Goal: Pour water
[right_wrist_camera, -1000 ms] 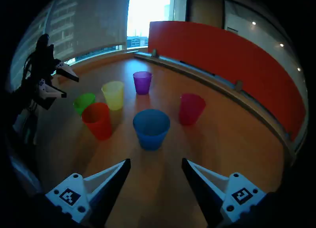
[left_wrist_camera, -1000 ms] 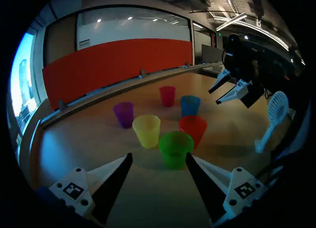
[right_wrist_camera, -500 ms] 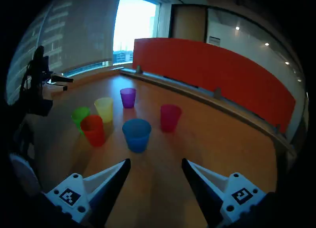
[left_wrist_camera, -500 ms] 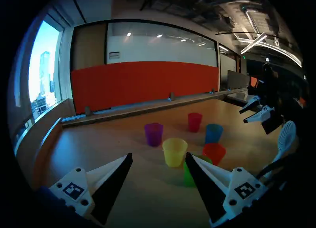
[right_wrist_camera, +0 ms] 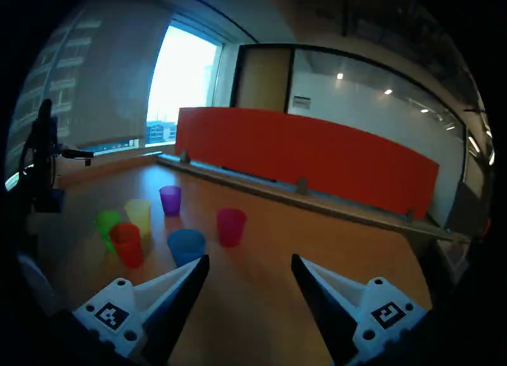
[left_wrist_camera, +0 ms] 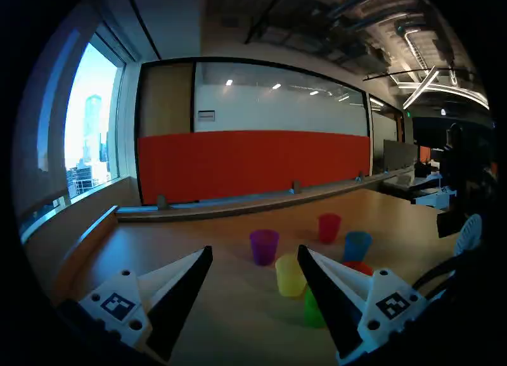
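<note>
The left tongs (left_wrist_camera: 253, 248) stood apart and empty above the tabletop (left_wrist_camera: 234, 315), and the right tongs (right_wrist_camera: 249, 257) were apart and empty too. Six cups clustered on the wood. In the right gripper view, the yellow cup (right_wrist_camera: 138, 214) had the purple cup (right_wrist_camera: 170, 199) just behind it, the green cup (right_wrist_camera: 106, 223) just left, the red cup (right_wrist_camera: 128, 244) in front, and the blue cup (right_wrist_camera: 186, 246) and magenta cup (right_wrist_camera: 231, 226) to its right.

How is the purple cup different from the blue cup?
The purple cup is purple; the blue cup is blue. In the right gripper view, the purple cup stands farther back, beside the yellow cup, while the blue cup stands nearest the camera, by the red cup. Both stand upright on the wooden table, untouched.
</note>
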